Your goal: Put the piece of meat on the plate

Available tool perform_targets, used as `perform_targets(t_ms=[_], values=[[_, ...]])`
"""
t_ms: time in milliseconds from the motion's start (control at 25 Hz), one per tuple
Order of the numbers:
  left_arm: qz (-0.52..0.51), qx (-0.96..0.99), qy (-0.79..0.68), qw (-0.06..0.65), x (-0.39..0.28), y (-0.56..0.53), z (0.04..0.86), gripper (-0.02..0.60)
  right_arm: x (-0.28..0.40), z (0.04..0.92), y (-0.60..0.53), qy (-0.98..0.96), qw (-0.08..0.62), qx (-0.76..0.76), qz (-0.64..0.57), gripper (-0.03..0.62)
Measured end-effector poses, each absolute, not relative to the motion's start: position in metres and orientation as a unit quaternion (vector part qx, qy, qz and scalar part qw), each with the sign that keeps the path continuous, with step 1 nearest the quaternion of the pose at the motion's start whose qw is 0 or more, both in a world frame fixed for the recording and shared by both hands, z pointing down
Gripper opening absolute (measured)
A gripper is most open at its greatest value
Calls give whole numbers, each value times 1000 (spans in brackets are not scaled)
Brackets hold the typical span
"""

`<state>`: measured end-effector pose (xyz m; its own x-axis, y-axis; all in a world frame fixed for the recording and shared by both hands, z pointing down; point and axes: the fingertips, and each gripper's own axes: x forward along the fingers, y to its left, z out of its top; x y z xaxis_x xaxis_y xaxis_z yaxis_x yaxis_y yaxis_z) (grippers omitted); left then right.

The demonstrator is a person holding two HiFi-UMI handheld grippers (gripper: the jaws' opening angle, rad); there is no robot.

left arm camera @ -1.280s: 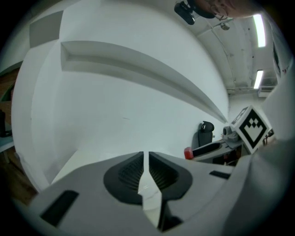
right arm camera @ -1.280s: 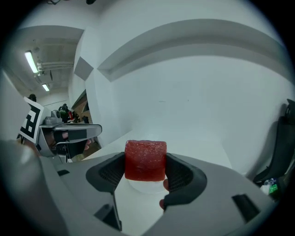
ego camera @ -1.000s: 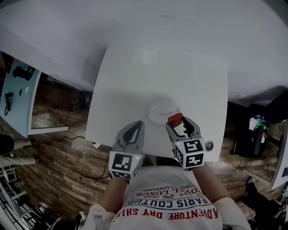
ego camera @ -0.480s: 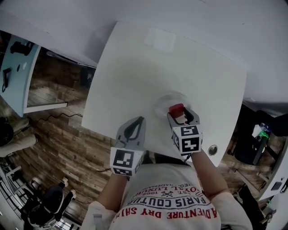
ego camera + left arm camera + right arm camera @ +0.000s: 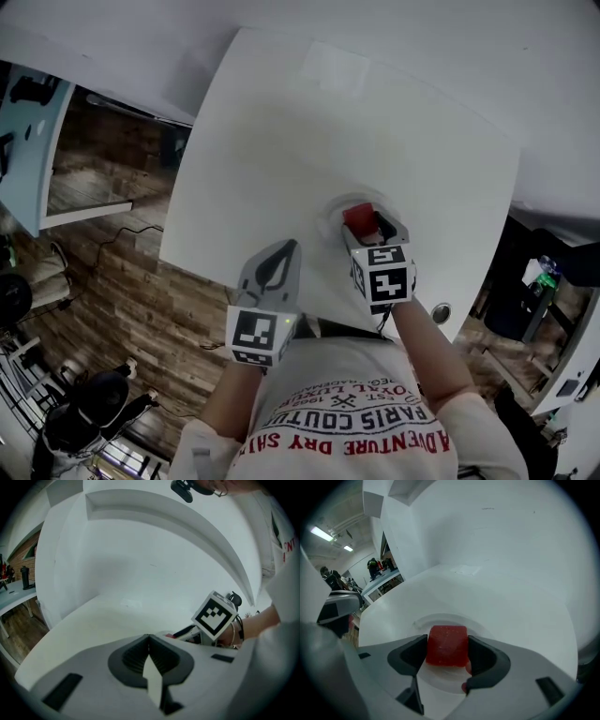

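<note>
Looking down in head view: right gripper (image 5: 367,228) pinches the red piece of meat (image 5: 358,217) low over the plate (image 5: 328,208). Left gripper (image 5: 278,255) waits beside it, on its left.

Left gripper view: jaws pressed together, nothing btwn.

Right gripper view: meat btwn the jaws, plate right under.

Pick-up looks done. Letting go is what's left, I think.

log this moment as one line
right claw: shut on meat, over plate | left claw: shut, empty | meat not yet released
</note>
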<state>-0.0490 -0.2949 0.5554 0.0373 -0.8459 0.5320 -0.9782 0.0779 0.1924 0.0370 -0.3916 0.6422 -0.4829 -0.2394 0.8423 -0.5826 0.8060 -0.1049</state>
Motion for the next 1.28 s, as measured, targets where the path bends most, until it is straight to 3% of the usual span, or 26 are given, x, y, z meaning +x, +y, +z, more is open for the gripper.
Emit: perform_targets(t_ms=[480, 720, 760, 840, 920, 1280], values=[[132, 667, -681, 273, -53, -302, 558, 8, 35, 645, -393, -844, 426, 245, 213, 281], [124, 682, -670, 266, -54, -308, 542, 8, 25, 590, -401, -878, 329, 259, 233, 281], [125, 685, -667, 264, -52, -310, 540, 8, 26, 578, -402, -883, 309, 263, 237, 253], [124, 696, -660, 254, -48, -316, 532, 8, 33, 552, -407, -889, 272, 281, 236, 102], [121, 709, -654, 237, -44, -324, 518, 8, 39, 526, -409, -897, 229, 296, 236, 49], [85, 744, -642, 162, -48, -349, 441, 8, 67, 437, -400, -904, 133, 367, 171, 14]])
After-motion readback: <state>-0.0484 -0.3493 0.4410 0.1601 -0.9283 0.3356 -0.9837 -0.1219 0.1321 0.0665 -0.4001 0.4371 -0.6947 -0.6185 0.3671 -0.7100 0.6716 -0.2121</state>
